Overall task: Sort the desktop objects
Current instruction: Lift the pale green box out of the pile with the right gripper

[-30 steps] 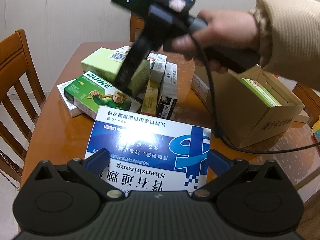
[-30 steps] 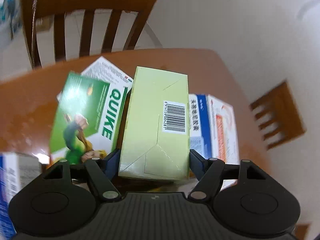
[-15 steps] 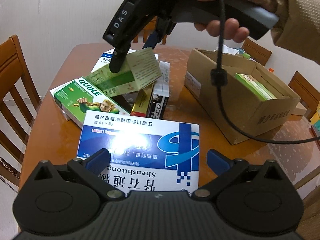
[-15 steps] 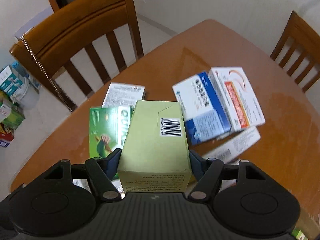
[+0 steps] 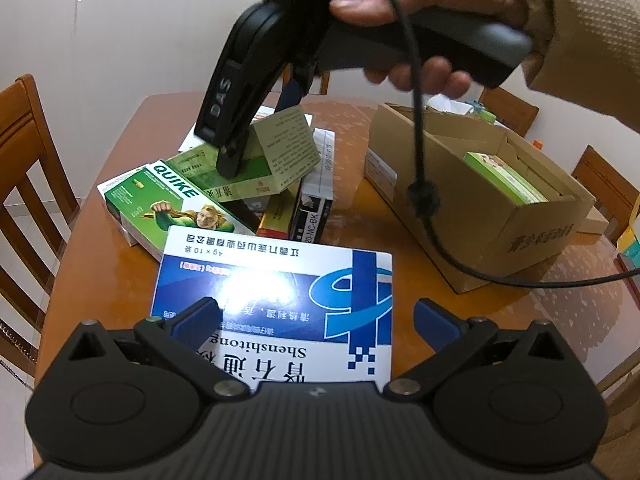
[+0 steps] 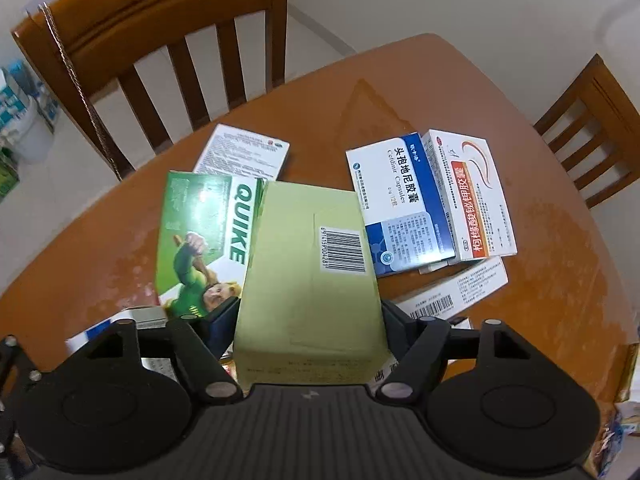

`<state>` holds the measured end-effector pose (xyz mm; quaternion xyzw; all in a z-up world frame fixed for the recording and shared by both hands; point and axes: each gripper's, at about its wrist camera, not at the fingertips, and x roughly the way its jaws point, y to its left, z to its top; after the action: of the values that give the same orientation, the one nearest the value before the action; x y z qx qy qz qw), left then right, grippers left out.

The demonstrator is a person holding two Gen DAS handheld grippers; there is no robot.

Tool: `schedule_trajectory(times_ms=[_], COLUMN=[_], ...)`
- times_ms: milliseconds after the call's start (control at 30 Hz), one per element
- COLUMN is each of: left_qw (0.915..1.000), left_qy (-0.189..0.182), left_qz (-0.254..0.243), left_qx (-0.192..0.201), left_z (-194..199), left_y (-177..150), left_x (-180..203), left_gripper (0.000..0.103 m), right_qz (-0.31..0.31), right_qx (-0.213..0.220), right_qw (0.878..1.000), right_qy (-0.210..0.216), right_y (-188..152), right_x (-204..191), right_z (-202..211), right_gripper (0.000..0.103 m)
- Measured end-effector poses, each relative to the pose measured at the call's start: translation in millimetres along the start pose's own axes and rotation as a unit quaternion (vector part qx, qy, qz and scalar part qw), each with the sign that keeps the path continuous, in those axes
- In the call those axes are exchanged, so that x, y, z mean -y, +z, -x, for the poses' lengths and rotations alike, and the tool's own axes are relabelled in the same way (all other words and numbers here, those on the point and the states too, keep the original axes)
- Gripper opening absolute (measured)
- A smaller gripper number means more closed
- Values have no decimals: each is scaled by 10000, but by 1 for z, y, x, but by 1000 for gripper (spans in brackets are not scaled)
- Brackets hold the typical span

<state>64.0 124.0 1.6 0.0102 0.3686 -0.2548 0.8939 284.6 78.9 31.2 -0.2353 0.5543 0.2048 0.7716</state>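
My right gripper [image 6: 310, 312] is shut on a pale green box [image 6: 308, 280] with a barcode and holds it above the pile of medicine boxes; it also shows in the left wrist view [image 5: 276, 152], gripped by the right gripper [image 5: 240, 152]. My left gripper [image 5: 316, 316] is open around a blue and white box [image 5: 276, 292] that lies on the table. A green QUIKE box [image 5: 168, 204] [image 6: 200, 236] lies in the pile. An open cardboard box [image 5: 480, 208] with a green box inside stands to the right.
A blue-white box [image 6: 396, 208] and a red-white box [image 6: 472, 200] lie on the round wooden table [image 6: 400, 92]. Black and yellow boxes [image 5: 312, 200] stand in the pile. Wooden chairs [image 6: 160, 40] surround the table. The right gripper's cable [image 5: 420, 160] hangs over the cardboard box.
My right gripper has lifted the pale green box off the pile and turned with it. My left gripper has stayed around the blue and white box.
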Motion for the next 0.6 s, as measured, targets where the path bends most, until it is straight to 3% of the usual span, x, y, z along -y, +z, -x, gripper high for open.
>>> schedule_trajectory(times_ms=[200, 300, 433, 600], left_qw=[10000, 9999, 9999, 10000], left_qy=[19, 45, 57, 56], left_qz=[77, 97, 108, 3], left_qx=[14, 14, -3, -9], left_z=[0, -1, -2, -2], left_y=[-1, -1, 0, 2], left_x=[-3, -4, -4, 0], left_gripper=[103, 103, 103, 103], right_qz=[45, -95, -549, -1259], right_qx=[-201, -163, -160, -173], right_qw=[9998, 9998, 9974, 9858], right_qy=[-35, 52, 446, 1095], right_y=[8, 7, 3, -10], right_x=[-2, 2, 18, 41], right_z=[-25, -28, -24, -14], right_gripper=[83, 78, 75, 75])
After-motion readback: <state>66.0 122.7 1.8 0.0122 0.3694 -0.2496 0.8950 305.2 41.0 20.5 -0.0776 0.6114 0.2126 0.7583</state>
